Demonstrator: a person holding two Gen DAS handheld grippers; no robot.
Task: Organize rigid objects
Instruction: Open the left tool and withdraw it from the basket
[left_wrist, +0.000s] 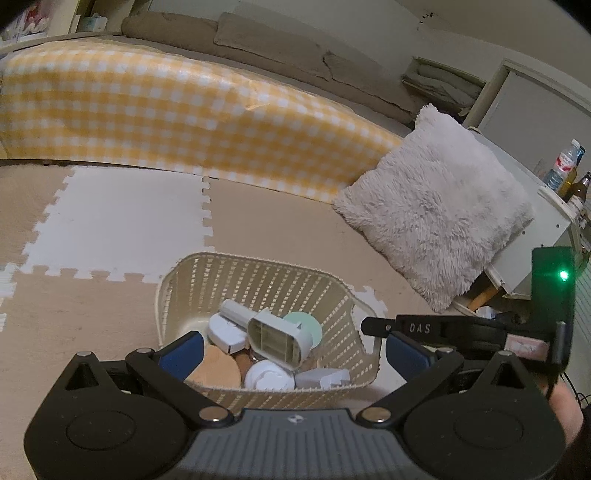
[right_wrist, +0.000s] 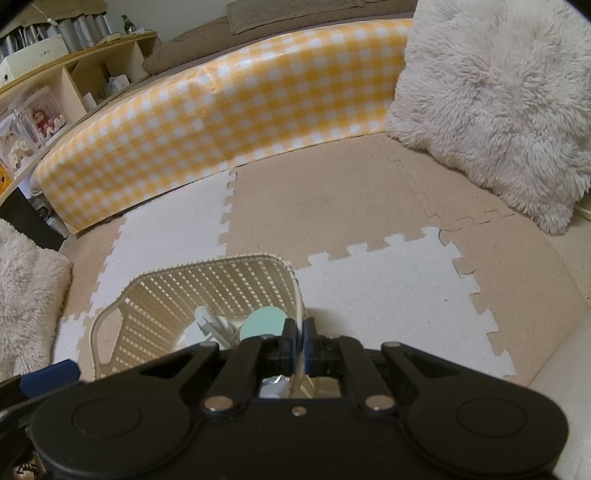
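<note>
A cream lattice basket (left_wrist: 258, 273) stands on the foam floor mat. Inside it lie several rigid items: a cream oblong plastic part (left_wrist: 277, 339), a mint green disc (left_wrist: 306, 323), white plastic pieces (left_wrist: 267, 376) and a cork-coloured round (left_wrist: 214, 365). My left gripper (left_wrist: 295, 350) hangs open and wide above the basket's near side, nothing between its blue pads. My right gripper (right_wrist: 300, 338) is shut on the basket's right rim (right_wrist: 297, 291), which runs between its pads. In the left wrist view it reaches in from the right (left_wrist: 369, 326). The disc (right_wrist: 262, 325) shows just left of its fingers.
A yellow checked cover (left_wrist: 166, 122) drapes a low bed behind the mat. A fluffy grey cushion (left_wrist: 436, 210) leans at the right, another fluffy one (right_wrist: 26, 295) at the left. Shelves (right_wrist: 55, 92) stand far left; bottles (left_wrist: 565, 166) on a white unit far right.
</note>
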